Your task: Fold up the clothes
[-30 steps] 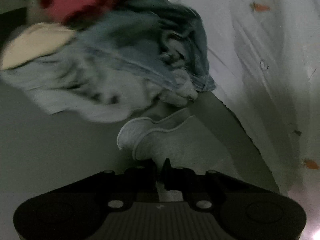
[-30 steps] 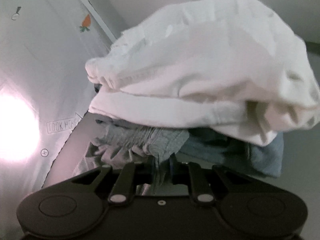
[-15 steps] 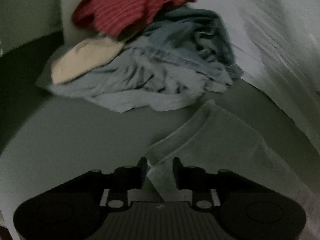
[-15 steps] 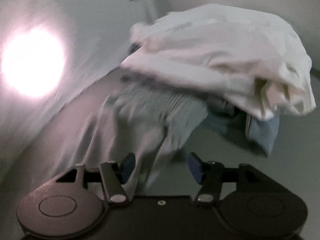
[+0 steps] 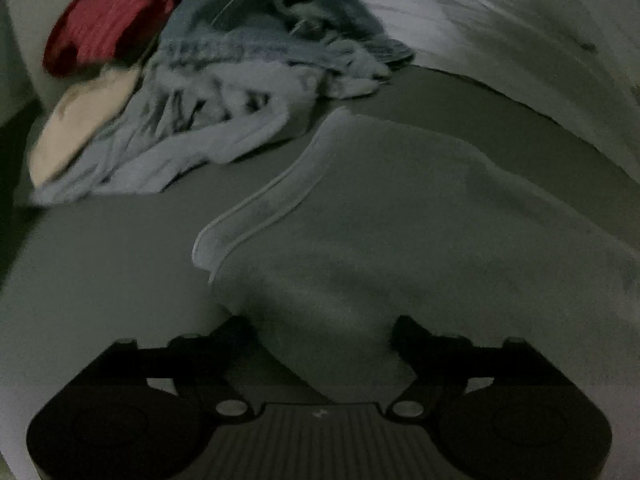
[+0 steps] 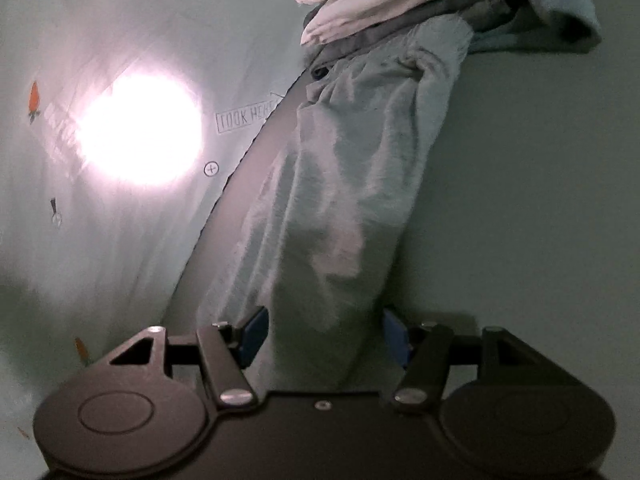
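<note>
Left gripper (image 5: pixel 322 332) hovering with jaws spread wide over the grey garment (image 5: pixel 400 216) lying flat on the table (image 5: pixel 100 272), right gripper (image 6: pixel 324 328) likewise gaping around the same grey cloth, heaped laundry pile (image 5: pixel 208 80) sitting beyond, printed sheet (image 6: pixel 100 40) lying alongside.

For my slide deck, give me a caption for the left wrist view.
Open left tongs straddle a flattened grey garment on the grey surface, unfolded clothes pile behind.

Grey tabletop (image 6: pixel 520 200), white carrot-print sheet (image 6: pixel 120 240), bright glare (image 6: pixel 140 132)
</note>
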A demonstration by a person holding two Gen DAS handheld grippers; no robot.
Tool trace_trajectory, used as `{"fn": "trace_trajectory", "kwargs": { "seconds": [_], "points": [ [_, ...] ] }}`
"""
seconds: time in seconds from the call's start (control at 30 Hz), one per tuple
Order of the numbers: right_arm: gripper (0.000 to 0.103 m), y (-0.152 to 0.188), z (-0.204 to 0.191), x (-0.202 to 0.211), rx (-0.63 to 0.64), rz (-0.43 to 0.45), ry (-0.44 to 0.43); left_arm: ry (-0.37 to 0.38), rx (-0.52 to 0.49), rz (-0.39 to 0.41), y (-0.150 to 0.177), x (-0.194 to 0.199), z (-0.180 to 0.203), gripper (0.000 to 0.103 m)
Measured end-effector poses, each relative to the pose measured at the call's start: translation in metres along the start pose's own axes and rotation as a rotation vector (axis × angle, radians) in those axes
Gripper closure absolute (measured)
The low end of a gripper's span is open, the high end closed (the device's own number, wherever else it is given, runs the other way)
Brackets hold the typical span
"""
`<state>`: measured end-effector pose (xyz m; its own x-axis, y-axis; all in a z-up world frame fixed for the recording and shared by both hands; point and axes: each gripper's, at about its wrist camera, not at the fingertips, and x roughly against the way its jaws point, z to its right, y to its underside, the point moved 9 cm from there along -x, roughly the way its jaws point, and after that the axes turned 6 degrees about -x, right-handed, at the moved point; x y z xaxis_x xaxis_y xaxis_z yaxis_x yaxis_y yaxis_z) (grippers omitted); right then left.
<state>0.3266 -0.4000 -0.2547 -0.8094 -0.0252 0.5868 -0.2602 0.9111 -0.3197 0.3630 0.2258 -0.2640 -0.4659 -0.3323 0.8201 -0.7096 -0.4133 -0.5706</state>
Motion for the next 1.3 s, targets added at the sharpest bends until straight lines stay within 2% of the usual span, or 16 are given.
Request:
{"fn": "trace_trajectory", "kwargs": {
  "seconds": [0.03, 0.07, 0.1, 0.23, 0.33, 0.47, 0.57, 0.73, 1.0, 1.07, 1.1, 1.13, 1.17, 1.2, 1.23, 1.3],
  "points": [
    [0.044, -0.001, -0.005, -0.005, 0.007, -0.004, 0.003, -0.003, -0.01, 0.003, -0.001, -0.001, 0.0, 0.015],
    [0.063, -0.002, -0.009, -0.01, 0.017, -0.024, 0.012, -0.009, -0.024, 0.006, -0.001, -0.002, 0.0, 0.015],
    [0.09, -0.002, -0.014, -0.014, 0.032, -0.047, 0.03, -0.012, -0.031, 0.007, -0.003, -0.003, 0.0, 0.014],
    [0.098, -0.02, -0.051, -0.008, 0.173, -0.08, 0.015, -0.032, -0.019, -0.007, -0.006, -0.004, -0.003, 0.012],
    [0.102, -0.046, -0.085, 0.009, 0.236, -0.021, -0.035, -0.037, -0.001, -0.013, -0.005, -0.007, -0.007, 0.005],
    [0.095, -0.075, -0.086, 0.005, 0.127, 0.043, -0.047, -0.037, 0.019, -0.015, -0.004, -0.009, -0.01, 0.004],
    [0.094, -0.067, -0.067, -0.006, 0.246, 0.018, 0.115, -0.039, 0.028, -0.023, -0.003, -0.008, -0.012, 0.004],
    [0.083, -0.038, -0.018, 0.009, 0.177, -0.036, 0.125, -0.039, 0.073, -0.024, 0.008, -0.004, -0.025, 0.004],
    [0.056, -0.01, 0.012, 0.025, -0.081, -0.056, -0.024, -0.053, 0.101, 0.008, -0.001, -0.013, -0.035, 0.007],
    [0.054, -0.007, 0.006, 0.016, -0.068, -0.047, -0.012, -0.077, 0.101, 0.035, -0.007, -0.016, -0.037, 0.016],
    [0.054, -0.006, 0.002, 0.01, -0.059, -0.044, 0.0, -0.083, 0.099, 0.058, -0.012, -0.016, -0.038, 0.033],
    [0.055, -0.006, -0.001, 0.001, -0.052, -0.046, 0.01, -0.077, 0.099, 0.073, -0.017, -0.016, -0.037, 0.06],
    [0.067, -0.006, -0.005, -0.006, -0.046, -0.047, 0.013, -0.061, 0.101, 0.077, -0.021, -0.016, -0.037, 0.077],
    [0.093, -0.006, -0.009, -0.012, -0.04, -0.051, 0.016, -0.017, 0.113, 0.071, -0.027, -0.017, -0.035, 0.094],
    [0.103, -0.006, -0.014, -0.016, -0.034, -0.056, 0.022, -0.011, 0.112, 0.082, -0.034, -0.014, -0.034, 0.095],
    [0.102, -0.014, -0.024, -0.011, -0.019, -0.035, 0.023, -0.014, 0.106, 0.111, -0.049, -0.007, -0.035, 0.095]
  ]
}}
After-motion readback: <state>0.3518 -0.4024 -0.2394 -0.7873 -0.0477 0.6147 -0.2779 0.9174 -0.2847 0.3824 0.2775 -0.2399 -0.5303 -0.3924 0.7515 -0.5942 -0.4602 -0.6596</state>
